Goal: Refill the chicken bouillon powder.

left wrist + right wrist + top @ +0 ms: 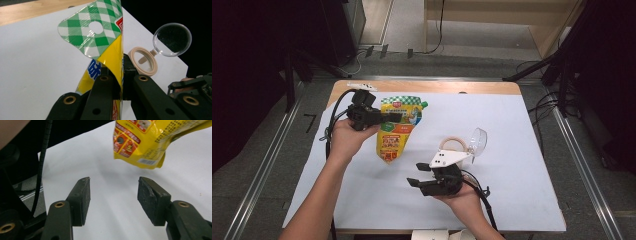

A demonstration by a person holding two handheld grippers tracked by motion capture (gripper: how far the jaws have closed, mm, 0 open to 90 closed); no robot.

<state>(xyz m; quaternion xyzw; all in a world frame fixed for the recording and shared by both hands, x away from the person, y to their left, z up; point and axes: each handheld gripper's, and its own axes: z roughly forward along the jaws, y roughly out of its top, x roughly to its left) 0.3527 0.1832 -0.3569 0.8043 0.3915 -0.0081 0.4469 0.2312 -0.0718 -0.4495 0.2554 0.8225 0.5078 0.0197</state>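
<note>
Item: yellow plastic refill pouch with green-checked top, lifted off white table sheet | left gripper: clamped on pouch | right gripper: jaws parted, empty, below pouch | round clear-lidded jar: right of pouch

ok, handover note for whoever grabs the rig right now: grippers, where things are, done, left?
Left gripper: shut on the yellow pouch, pinching its upper part near the green-checked top; the pouch hangs off the white sheet.
Right gripper: open, nothing between the jaws, over the sheet below the pouch's bottom edge.
Round beige container: on the sheet behind the right gripper, its clear hinged lid flipped open.
Done: pouch picked up, container lid open.
Left: probably the right gripper takes the pouch's lower end, then the pouch goes to the container; that is a guess. Contents of the container cannot be told.
</note>
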